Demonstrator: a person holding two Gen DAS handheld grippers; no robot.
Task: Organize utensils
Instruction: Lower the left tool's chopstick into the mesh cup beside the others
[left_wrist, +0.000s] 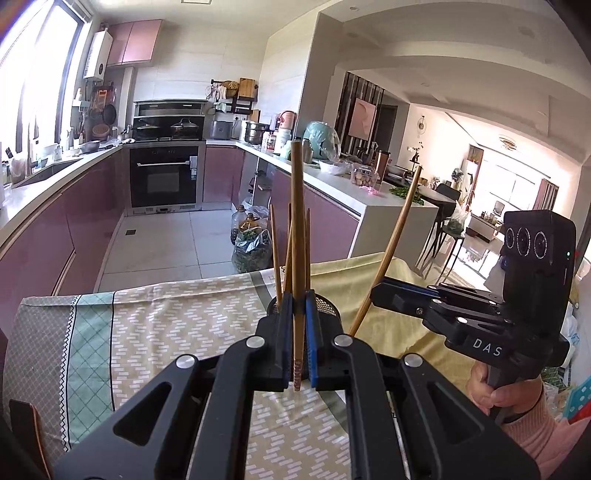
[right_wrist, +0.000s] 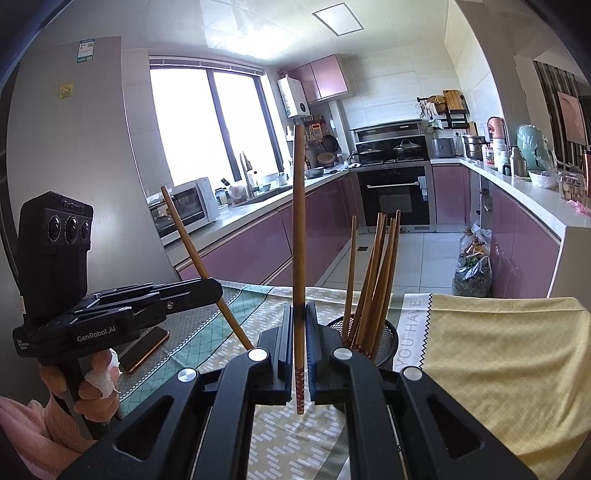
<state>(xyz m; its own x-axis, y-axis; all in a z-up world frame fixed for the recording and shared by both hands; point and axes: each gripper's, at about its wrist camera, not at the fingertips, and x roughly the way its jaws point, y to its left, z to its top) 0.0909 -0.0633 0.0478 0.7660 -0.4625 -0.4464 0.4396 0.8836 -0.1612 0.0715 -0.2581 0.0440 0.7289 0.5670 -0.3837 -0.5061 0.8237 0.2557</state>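
My left gripper (left_wrist: 298, 300) is shut on a brown wooden chopstick (left_wrist: 296, 221) that stands almost upright, its patterned end hanging below the jaws. Just behind it is a black mesh holder (left_wrist: 327, 306) with several chopsticks in it. To the right, my right gripper (left_wrist: 377, 291) is shut on a tilted chopstick (left_wrist: 393, 240). In the right wrist view my right gripper (right_wrist: 300, 308) grips its upright chopstick (right_wrist: 299, 221). The mesh holder (right_wrist: 386, 338) with several chopsticks (right_wrist: 376, 273) stands right of it. My left gripper (right_wrist: 218, 287) holds its slanted chopstick (right_wrist: 192, 247) at the left.
A patterned cloth (left_wrist: 166, 325) covers the table, with a yellow cloth (right_wrist: 498, 350) on the right part. A phone (right_wrist: 147, 347) lies on the left of the table. Beyond the far edge is kitchen floor with bags and bottles (right_wrist: 472, 269). A hand (right_wrist: 96, 391) holds the left gripper.
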